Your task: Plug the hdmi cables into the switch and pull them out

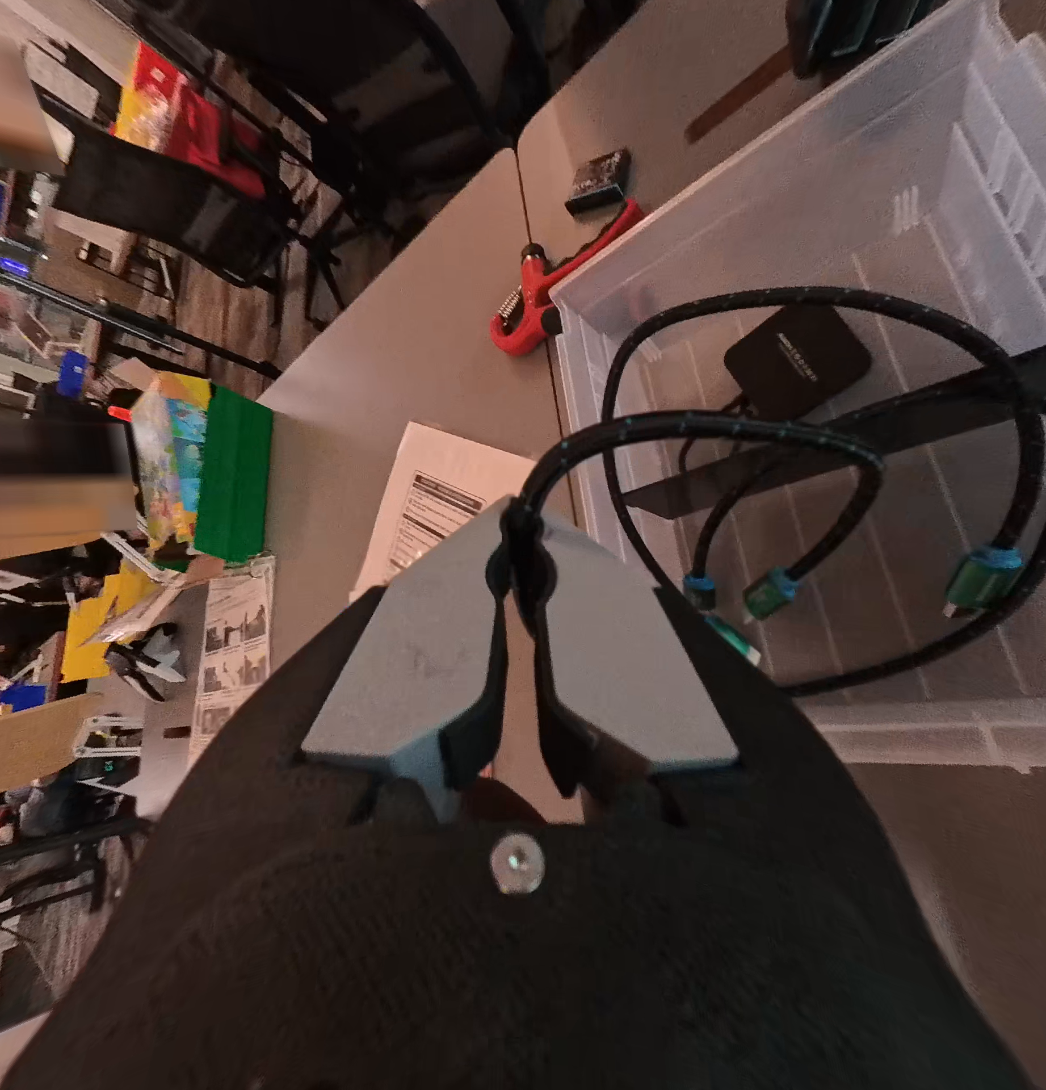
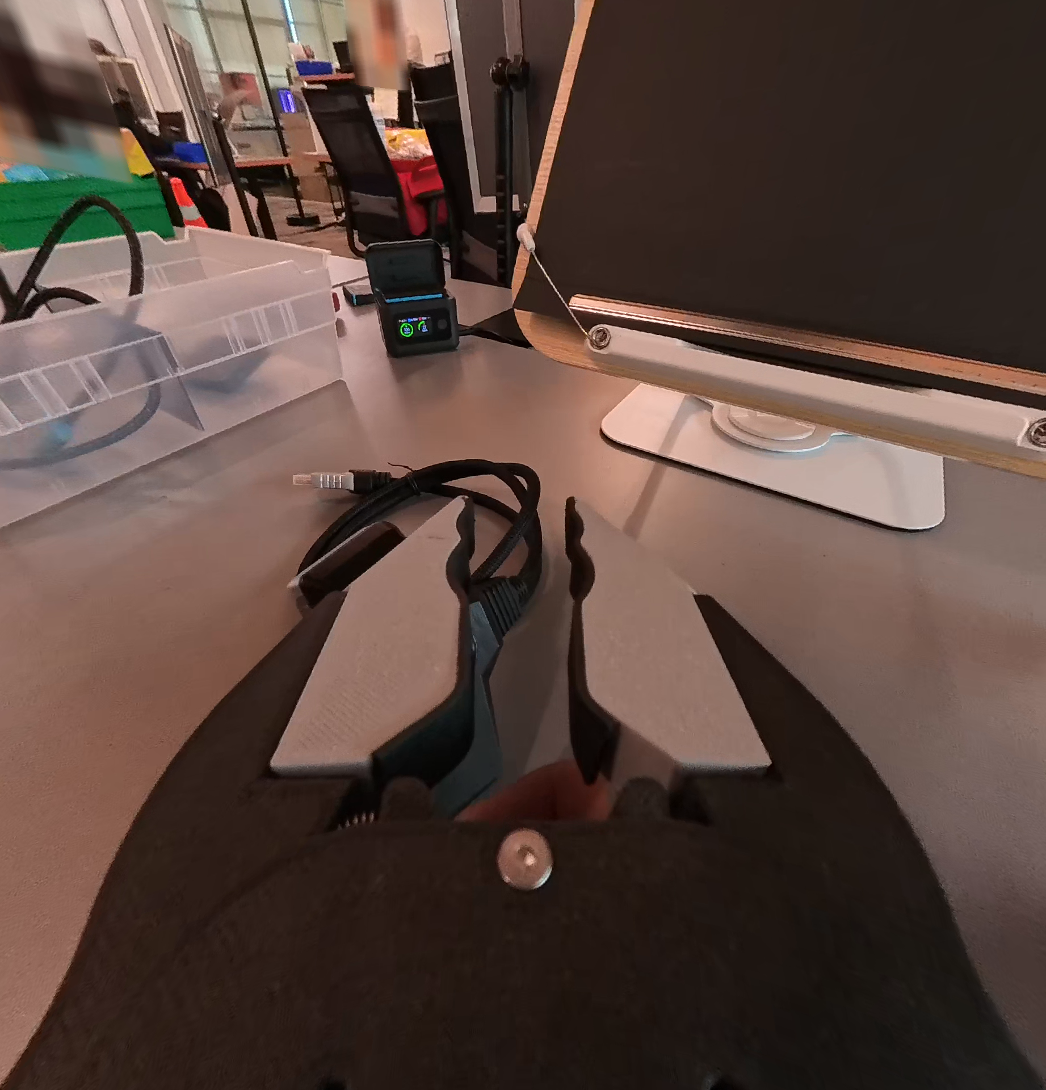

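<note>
In the left wrist view my left gripper (image 1: pixel 521 560) is shut on a black braided HDMI cable (image 1: pixel 715 422), which loops from the fingertips into a clear plastic bin (image 1: pixel 744 194). In the bin lie the black HDMI switch (image 1: pixel 797 360) and several green and blue cable plugs (image 1: pixel 768 593), none plugged into the switch. In the right wrist view my right gripper (image 2: pixel 517 513) is open, low over the table. A coiled black cable (image 2: pixel 508 489) lies between its fingers, with a dark plug (image 2: pixel 485 649) against the left finger (image 2: pixel 402 637). A silver plug (image 2: pixel 326 479) points left.
A red clamp (image 1: pixel 544 283), a small black box (image 1: pixel 600 180) and a printed sheet (image 1: pixel 443 501) lie beside the bin. A dark panel on a white stand (image 2: pixel 803 478) fills the right. A small charging case with a lit screen (image 2: pixel 414 312) stands behind; the bin (image 2: pixel 155 354) sits left. The gap from one gripper's tips to the other's is roughly 50 centimetres. My left gripper is the nearer one to the black HDMI switch (image 1: pixel 797 360): about 20 centimetres, against 40 centimetres.
</note>
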`<state>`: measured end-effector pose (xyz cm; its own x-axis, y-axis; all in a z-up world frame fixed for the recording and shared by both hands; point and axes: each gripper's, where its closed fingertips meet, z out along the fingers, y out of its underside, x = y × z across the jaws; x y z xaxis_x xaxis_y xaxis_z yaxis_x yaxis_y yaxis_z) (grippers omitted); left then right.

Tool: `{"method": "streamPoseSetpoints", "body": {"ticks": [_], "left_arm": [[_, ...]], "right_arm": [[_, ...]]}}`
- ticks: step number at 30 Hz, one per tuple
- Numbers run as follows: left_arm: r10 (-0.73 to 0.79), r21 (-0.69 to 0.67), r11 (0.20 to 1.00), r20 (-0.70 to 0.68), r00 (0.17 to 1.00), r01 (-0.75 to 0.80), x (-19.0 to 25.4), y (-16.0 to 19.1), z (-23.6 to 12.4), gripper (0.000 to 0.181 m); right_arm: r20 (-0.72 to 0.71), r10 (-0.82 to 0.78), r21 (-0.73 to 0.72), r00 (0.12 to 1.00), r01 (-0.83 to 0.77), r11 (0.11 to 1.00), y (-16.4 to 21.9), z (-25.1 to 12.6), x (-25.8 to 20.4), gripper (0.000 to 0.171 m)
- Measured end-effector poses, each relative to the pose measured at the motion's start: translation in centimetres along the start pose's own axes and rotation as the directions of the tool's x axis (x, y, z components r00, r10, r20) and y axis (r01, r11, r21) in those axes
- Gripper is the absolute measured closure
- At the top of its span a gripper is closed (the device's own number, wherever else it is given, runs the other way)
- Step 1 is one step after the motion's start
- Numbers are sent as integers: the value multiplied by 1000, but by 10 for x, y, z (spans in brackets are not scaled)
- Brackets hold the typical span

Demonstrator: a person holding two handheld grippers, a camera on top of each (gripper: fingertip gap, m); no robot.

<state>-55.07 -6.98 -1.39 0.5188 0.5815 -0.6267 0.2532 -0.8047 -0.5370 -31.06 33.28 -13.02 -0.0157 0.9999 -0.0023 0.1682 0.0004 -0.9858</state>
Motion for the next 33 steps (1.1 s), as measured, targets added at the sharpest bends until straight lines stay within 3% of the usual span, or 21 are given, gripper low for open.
{"method": "streamPoseSetpoints", "body": {"ticks": [6,9,11,14,16,21,24,27,33], "left_arm": [[-45,188,982,92,995,27,-22,-35,-32,181],[-126,363,928,96,987,83,-32,-70,-74,181],[-128,486,867,6,992,109,-18,-100,-112,181],[98,601,795,-255,962,78,63,-137,-161,181],[275,628,778,-323,906,-12,129,-146,-175,181],[580,617,763,-520,627,-193,297,-128,-167,181],[585,644,752,-559,588,-136,351,-140,-147,181],[570,647,762,-654,497,-23,394,-154,-143,181],[586,671,741,-631,508,-21,456,-165,-106,181]], "right_arm": [[0,-1,-3,1000,1,1000,1,1,0,144],[1,7,-1,1000,-7,1000,0,0,1,143],[5,13,-1,1000,-13,1000,0,1,1,141],[-14,31,18,999,-30,999,-3,-1,5,128],[-16,52,55,998,-51,997,-10,-5,9,123],[-53,100,157,994,-90,984,-30,-21,24,113],[-96,99,186,990,-80,979,-36,-29,31,106],[-133,57,178,989,-33,983,-36,-29,31,101],[-182,-46,174,982,78,982,-41,-29,27,101]]}}
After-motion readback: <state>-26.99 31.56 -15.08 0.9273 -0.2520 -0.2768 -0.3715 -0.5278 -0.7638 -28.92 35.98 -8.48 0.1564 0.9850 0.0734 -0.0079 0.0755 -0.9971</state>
